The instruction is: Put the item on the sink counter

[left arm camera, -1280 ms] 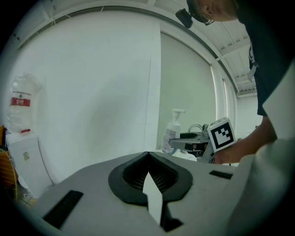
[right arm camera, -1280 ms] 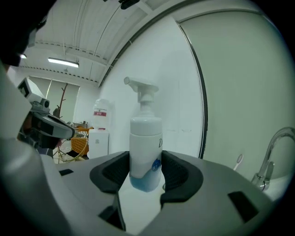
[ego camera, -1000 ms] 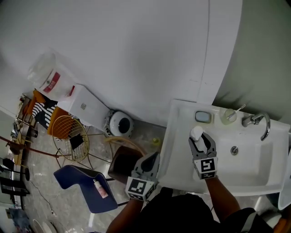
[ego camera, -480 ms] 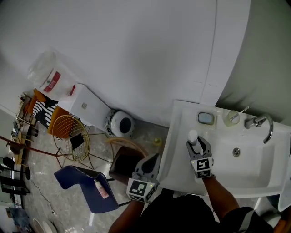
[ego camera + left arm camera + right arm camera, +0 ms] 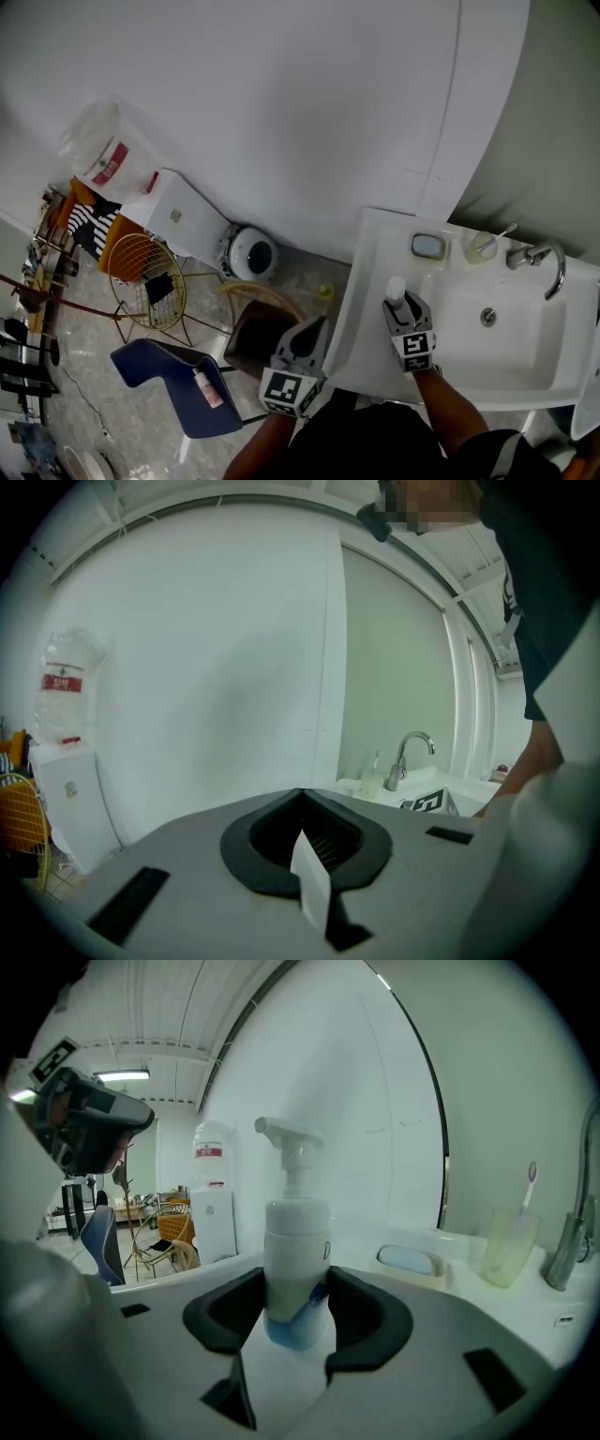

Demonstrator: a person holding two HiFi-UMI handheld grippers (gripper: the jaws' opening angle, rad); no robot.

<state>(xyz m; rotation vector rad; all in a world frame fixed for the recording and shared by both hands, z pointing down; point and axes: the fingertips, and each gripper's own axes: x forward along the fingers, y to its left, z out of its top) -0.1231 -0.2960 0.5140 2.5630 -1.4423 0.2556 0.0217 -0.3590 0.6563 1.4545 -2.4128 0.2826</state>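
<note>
A white pump bottle (image 5: 396, 286) with a blue band near its base (image 5: 297, 1232) stands upright between the pads of my right gripper (image 5: 399, 300), which is shut on its sides (image 5: 295, 1290). It is over the left part of the white sink counter (image 5: 367, 281), beside the basin. Whether its base rests on the counter I cannot tell. My left gripper (image 5: 314, 330) hangs off the counter's left edge, over the floor. Its jaws meet at the tips with nothing between them (image 5: 302, 794).
At the back of the counter are a soap dish (image 5: 427, 247), a cup with a toothbrush (image 5: 485, 244) and a chrome faucet (image 5: 536, 255). The basin has a drain (image 5: 487, 317). On the floor to the left are a brown bin (image 5: 255, 339), a blue chair (image 5: 164, 380) and a wire basket (image 5: 145, 279).
My right gripper has carried the bottle a little left and nearer to me, closer to the counter's left edge. The left gripper has hardly moved.
</note>
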